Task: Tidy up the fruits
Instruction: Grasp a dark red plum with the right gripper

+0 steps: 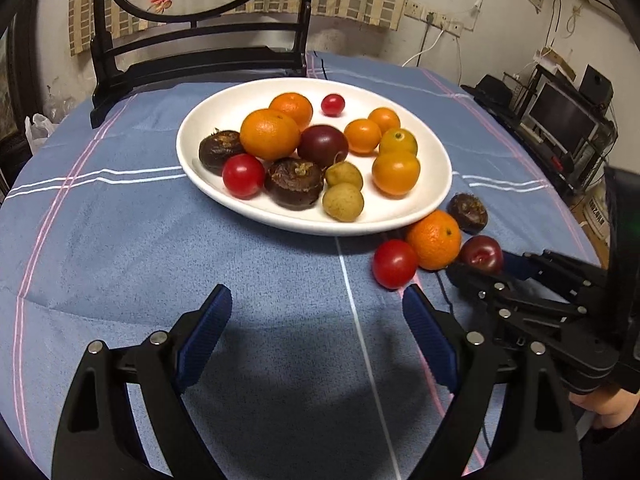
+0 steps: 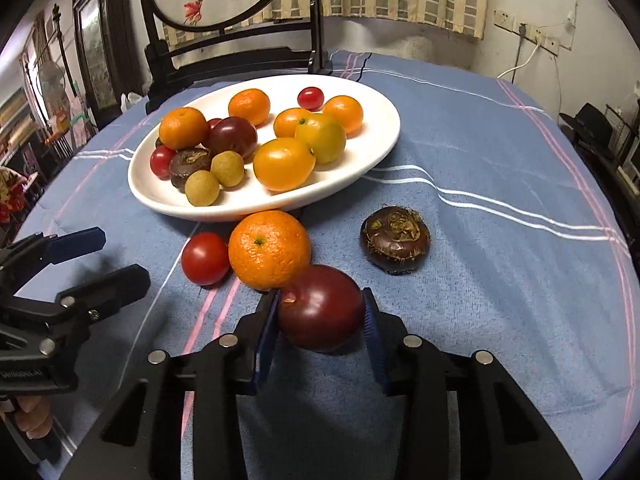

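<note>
A white oval plate on the blue cloth holds several mandarins, kumquats, tomatoes, water chestnuts, longans and a dark plum. Loose in front of it lie a red tomato, a mandarin and a brown water chestnut. My right gripper is shut on a dark red plum that rests against the mandarin, a blue pad pressed on each side. My left gripper stands open over bare cloth, left of the tomato.
A dark wooden stand with a round painted panel rises behind the plate. Shelves with a monitor stand beyond the table's right edge. A person's hand grips the right gripper's handle.
</note>
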Motion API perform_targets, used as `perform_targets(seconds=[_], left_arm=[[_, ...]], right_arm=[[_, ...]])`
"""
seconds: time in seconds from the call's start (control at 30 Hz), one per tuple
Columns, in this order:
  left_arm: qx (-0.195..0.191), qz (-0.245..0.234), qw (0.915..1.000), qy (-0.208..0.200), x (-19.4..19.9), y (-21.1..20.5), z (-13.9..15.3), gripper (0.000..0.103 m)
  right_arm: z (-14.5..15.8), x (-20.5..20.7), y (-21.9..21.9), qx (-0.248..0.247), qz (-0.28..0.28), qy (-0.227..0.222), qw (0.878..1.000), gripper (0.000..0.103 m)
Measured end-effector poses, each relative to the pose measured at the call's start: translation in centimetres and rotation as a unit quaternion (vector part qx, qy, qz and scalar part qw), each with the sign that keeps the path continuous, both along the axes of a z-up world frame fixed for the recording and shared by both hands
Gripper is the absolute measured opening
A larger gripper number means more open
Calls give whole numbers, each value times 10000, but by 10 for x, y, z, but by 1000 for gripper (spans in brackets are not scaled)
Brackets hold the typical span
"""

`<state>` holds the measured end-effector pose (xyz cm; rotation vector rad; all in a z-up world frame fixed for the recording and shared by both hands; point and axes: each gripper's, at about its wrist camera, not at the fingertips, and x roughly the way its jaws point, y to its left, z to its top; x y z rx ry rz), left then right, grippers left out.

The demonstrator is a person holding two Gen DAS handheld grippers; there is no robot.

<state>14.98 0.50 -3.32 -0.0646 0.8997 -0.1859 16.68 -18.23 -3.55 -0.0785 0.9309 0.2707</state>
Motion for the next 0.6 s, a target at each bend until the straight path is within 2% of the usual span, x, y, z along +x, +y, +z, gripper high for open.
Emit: perform_targets(seconds=[0.37, 0.6], left_arm=[[262, -36, 9996, -81, -3, -10, -3, 85], [413, -77, 9991, -56, -3, -16, -9, 85]], right_arm=[[9, -18, -29, 626, -276, -86, 9976, 40], [13, -19, -30, 674, -186, -140, 9975, 40]])
